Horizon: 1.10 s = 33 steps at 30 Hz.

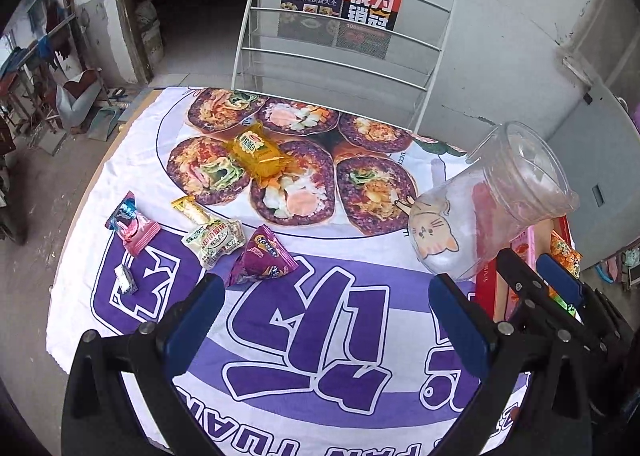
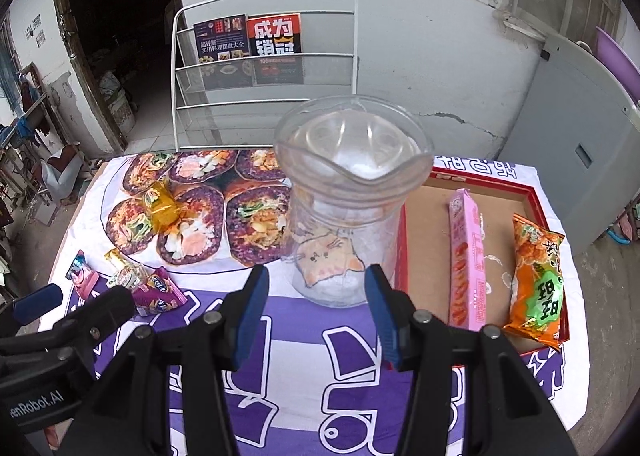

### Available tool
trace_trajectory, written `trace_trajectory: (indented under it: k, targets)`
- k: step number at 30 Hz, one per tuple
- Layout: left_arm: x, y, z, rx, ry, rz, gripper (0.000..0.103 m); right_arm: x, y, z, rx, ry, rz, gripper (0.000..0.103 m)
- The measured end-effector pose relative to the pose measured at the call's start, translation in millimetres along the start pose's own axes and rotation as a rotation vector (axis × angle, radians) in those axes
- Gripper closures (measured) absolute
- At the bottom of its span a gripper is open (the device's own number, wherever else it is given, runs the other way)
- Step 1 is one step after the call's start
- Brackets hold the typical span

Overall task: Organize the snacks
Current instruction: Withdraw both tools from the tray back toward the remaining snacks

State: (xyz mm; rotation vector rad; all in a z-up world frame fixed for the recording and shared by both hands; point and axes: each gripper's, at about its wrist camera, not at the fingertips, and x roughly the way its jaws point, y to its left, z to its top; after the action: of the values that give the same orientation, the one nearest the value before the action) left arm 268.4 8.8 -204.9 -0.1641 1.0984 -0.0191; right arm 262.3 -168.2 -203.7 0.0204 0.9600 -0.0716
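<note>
The left gripper [image 1: 326, 292] is hovering low over the near part of the purple-and-white tablecloth [image 1: 320, 336], its blue-padded jaws standing wide apart with nothing between them, pointing toward the far side of the table. Just beyond its left finger, a cluster of small snacks is lying on the cloth: a purple triangular packet [image 1: 264, 256], a white-and-green wrapped snack [image 1: 212, 240], a pink-and-blue candy packet [image 1: 134, 226] and a tiny white-and-blue candy [image 1: 126, 279]. Farther off, a yellow wrapped snack [image 1: 258, 152] is resting on the printed food picture.

The right gripper [image 2: 316, 296] is reaching level toward the clear plastic jar [image 2: 348, 208] with a cat drawing, its jaws spread on either side of the jar's base; whether the pads are touching the jar cannot be told. The jar is standing between the snack cluster and the red-rimmed tray [image 2: 536, 196] on the right. Inside the tray, a long pink box [image 2: 466, 256] and an orange-and-green snack bag [image 2: 538, 280] are lying side by side.

At the far edge, a white wire rack [image 2: 264, 96] is holding two books [image 2: 248, 48].
</note>
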Motion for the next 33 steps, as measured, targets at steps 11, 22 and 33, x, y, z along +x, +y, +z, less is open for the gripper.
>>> trace_trajectory:
  k: [11,22,33]
  targets:
    - [50.6,22.7,-32.4,-0.031,0.058,0.084,0.0,28.4,7.9,-14.8,0.001,0.045,-0.022,0.054]
    - [107.8,36.0,-65.7,-0.017,0.111,0.128,0.0,38.2,13.1,-19.7,0.019,0.037,-0.04,0.054]
    - [152.6,19.3,-67.4,0.051,0.041,0.134,0.0,20.0,33.7,-6.9,0.033,-0.048,-0.028,0.054]
